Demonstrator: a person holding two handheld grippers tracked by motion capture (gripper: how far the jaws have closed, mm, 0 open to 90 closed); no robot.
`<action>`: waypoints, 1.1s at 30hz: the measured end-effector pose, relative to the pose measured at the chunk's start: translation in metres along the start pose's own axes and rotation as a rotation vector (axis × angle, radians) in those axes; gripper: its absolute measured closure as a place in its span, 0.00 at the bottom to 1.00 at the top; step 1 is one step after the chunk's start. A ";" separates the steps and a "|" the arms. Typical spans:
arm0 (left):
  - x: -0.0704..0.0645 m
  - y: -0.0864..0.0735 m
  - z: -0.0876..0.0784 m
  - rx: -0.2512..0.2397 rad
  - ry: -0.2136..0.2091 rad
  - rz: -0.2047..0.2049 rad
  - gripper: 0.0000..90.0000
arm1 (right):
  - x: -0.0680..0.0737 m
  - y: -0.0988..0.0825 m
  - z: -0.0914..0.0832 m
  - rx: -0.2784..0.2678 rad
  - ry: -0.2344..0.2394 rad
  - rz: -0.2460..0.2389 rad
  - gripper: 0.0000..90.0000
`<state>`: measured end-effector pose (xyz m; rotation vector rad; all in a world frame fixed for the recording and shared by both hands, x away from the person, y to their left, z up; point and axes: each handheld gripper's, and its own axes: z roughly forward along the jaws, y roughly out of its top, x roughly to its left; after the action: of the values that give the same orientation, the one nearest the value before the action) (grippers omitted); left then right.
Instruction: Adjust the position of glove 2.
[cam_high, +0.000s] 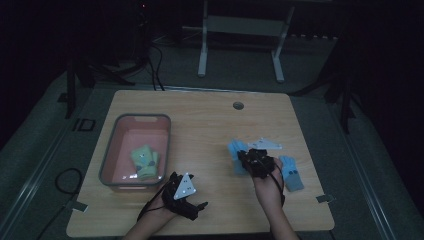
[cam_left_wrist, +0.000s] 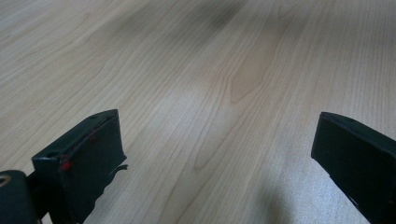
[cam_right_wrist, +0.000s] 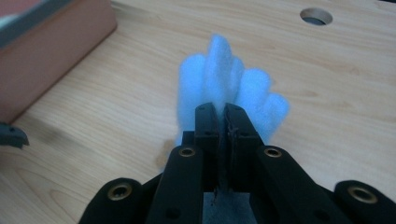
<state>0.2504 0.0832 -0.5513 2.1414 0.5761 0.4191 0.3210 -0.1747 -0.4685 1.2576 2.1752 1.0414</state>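
My right gripper (cam_high: 248, 158) is shut on a fluffy light blue glove (cam_high: 236, 150), whose fingers fan out beyond the closed jaws. In the right gripper view the glove (cam_right_wrist: 229, 79) hangs just above the wooden table, pinched by my right gripper (cam_right_wrist: 222, 109). A second blue glove (cam_high: 291, 172) lies flat on the table to the right of that hand. My left gripper (cam_high: 197, 206) rests near the front edge. In its own view my left gripper (cam_left_wrist: 217, 119) stands open over bare wood.
A pink bin (cam_high: 167, 145) with a grey rim stands at the table's left and holds green gloves (cam_high: 145, 162). Its wall (cam_right_wrist: 56, 51) is left of the held glove. A round cable hole (cam_high: 238, 105) sits at the far middle. A white frame stands behind the table.
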 end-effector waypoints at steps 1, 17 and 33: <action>0.000 0.000 0.000 0.000 0.002 0.002 0.03 | 0.003 -0.004 0.001 0.000 -0.006 0.008 0.95; -0.002 -0.002 0.002 0.015 -0.004 0.023 0.03 | 0.022 -0.060 0.053 0.145 0.033 0.051 0.71; -0.003 -0.002 0.002 0.007 -0.014 0.027 0.03 | 0.001 -0.043 0.025 0.044 0.075 -0.043 0.65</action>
<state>0.2482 0.0813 -0.5549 2.1590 0.5418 0.4176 0.3136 -0.1776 -0.5179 1.2032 2.2831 1.0444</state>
